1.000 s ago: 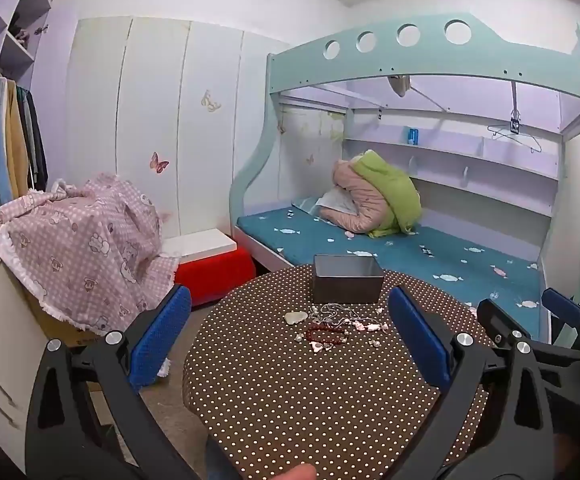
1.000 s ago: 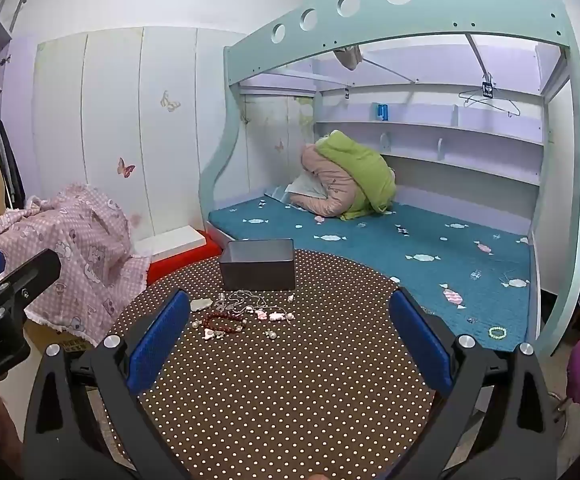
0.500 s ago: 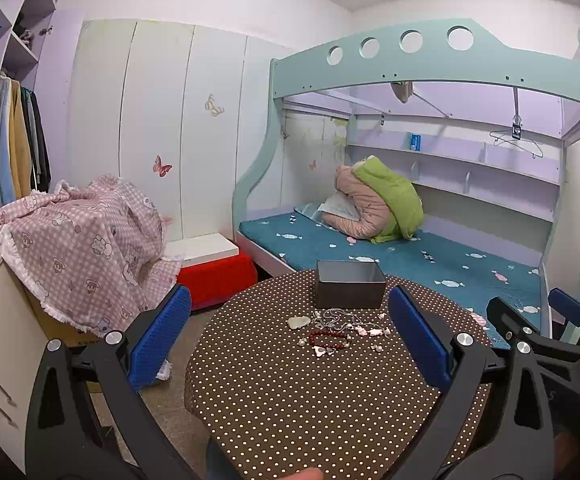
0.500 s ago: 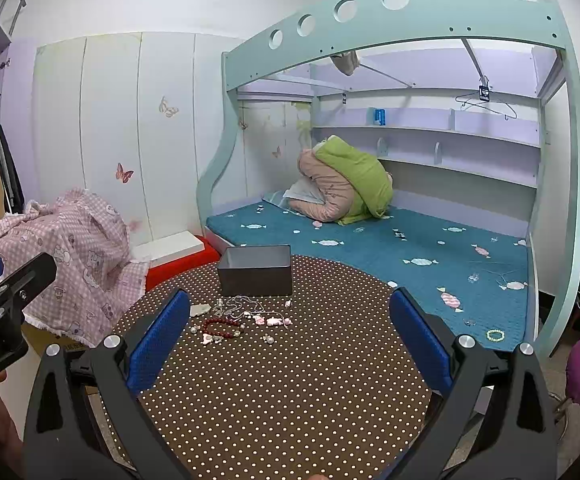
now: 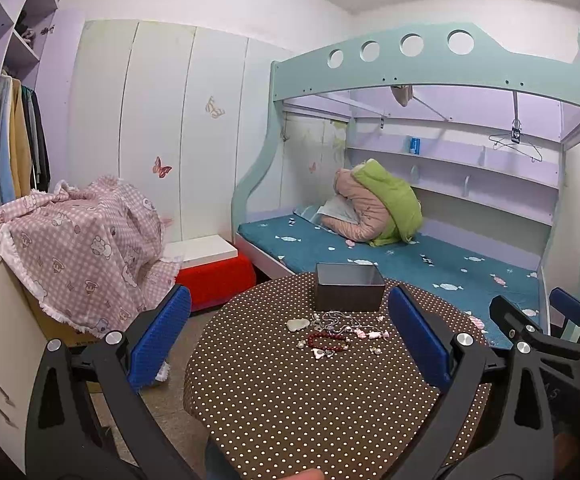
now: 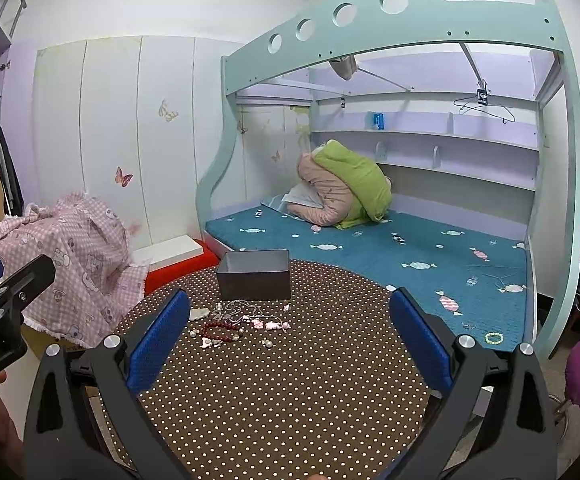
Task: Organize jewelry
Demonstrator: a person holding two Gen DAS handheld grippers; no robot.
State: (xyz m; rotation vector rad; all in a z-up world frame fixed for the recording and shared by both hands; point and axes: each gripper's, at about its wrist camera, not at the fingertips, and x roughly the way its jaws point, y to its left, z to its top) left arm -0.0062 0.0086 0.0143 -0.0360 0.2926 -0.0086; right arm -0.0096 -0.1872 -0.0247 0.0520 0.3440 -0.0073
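A dark grey open box (image 5: 349, 292) stands at the far side of a round table with a brown polka-dot cloth (image 5: 290, 400); it also shows in the right wrist view (image 6: 254, 280). In front of it lies a loose pile of jewelry: a red bead bracelet (image 5: 327, 342) (image 6: 221, 330), a silver chain (image 5: 340, 318) (image 6: 241, 308), pink and white beads (image 6: 269, 324) and a pale stone (image 5: 298, 324). My left gripper (image 5: 290, 348) is open and empty, held back over the table's near side. My right gripper (image 6: 290, 348) is open and empty too.
A bunk bed with a teal mattress (image 5: 430, 264) stands behind the table. A pink checked blanket (image 5: 77, 248) covers a box at the left, beside a red stool (image 5: 213, 276). A green bracelet (image 6: 494, 338) lies on the mattress edge at the right.
Both grippers have tilted up and drawn back a little, so the table and jewelry sit lower in both views. Both stay open and empty.
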